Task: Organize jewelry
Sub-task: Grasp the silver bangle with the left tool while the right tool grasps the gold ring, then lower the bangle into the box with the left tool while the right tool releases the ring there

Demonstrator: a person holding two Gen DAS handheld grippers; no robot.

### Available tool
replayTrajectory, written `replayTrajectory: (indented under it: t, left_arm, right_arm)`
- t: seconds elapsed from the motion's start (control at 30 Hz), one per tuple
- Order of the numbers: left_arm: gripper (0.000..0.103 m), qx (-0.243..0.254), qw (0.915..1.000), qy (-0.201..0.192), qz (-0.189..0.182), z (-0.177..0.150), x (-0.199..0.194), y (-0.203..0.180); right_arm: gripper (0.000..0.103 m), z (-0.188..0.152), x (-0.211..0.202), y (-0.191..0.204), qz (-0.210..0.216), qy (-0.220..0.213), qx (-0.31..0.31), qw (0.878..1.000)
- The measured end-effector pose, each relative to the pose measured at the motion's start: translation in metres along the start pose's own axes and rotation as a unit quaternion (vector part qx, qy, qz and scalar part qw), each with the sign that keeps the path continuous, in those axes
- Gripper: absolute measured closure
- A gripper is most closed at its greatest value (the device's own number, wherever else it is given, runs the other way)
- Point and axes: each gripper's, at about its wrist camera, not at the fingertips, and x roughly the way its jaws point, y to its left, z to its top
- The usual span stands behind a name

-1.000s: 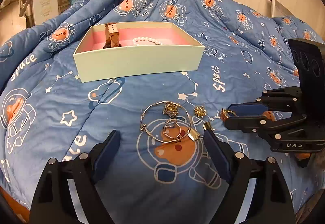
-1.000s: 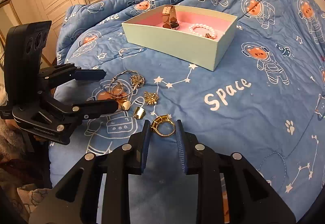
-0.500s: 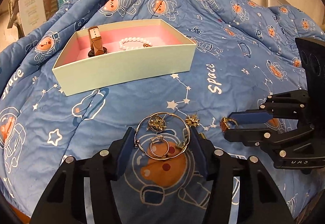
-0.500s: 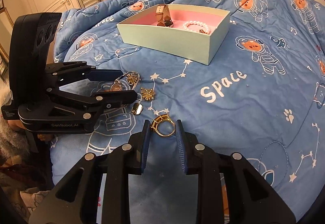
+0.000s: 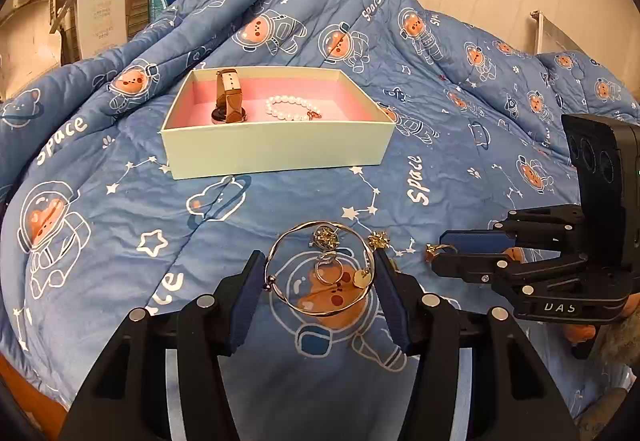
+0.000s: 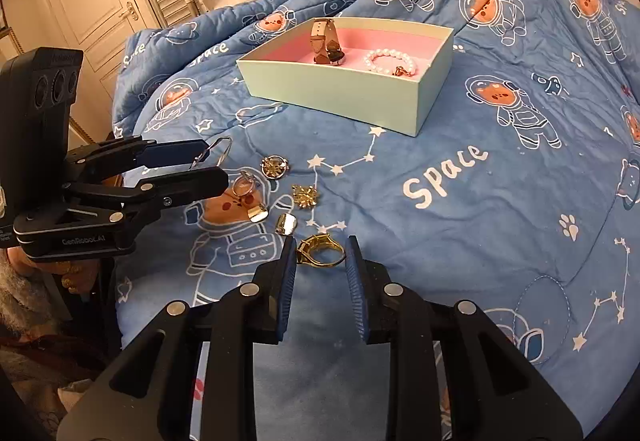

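with the left gripper (image 5: 320, 281) half-open jaws clamped on the thin gold wire bangle (image 5: 320, 268) and the right gripper (image 6: 321, 265) narrowly pinching the chunky gold ring (image 6: 320, 250), carry both level toward 12 o'clock, over the pale green pink-lined box (image 5: 276, 151) wall on the bed.

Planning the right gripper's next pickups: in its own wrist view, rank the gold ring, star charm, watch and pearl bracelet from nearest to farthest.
1. Gold ring, between the right gripper pads.
2. Star charm, just beyond, slightly left.
3. Watch and pearl bracelet, both in the box: too close to call.
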Motion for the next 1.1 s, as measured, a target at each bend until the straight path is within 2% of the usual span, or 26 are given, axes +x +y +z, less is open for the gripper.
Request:
replayTrajectory:
  t: [0.27,0.63,0.97,1.1]
  left_arm:
    - [0.05,-0.002,1.0,-0.008,0.0,0.012,-0.016,0.01]
    - [0.05,-0.004,0.9997,-0.023,0.006,0.035,-0.018,0.02]
    - [0.05,-0.016,0.9998,-0.007,0.002,0.07,0.0,0.037]
    - [0.05,-0.024,0.9996,0.018,0.002,0.093,0.016,0.047]
  right_arm:
    - [0.077,0.024,-0.008,0.014,0.026,-0.016,-0.006,1.0]
    - [0.077,0.056,-0.019,0.027,0.027,-0.042,-0.04,0.998]
    - [0.077,0.088,-0.011,0.016,0.017,-0.037,-0.06,0.997]
    - [0.077,0.106,-0.002,0.007,0.008,-0.03,-0.064,0.997]
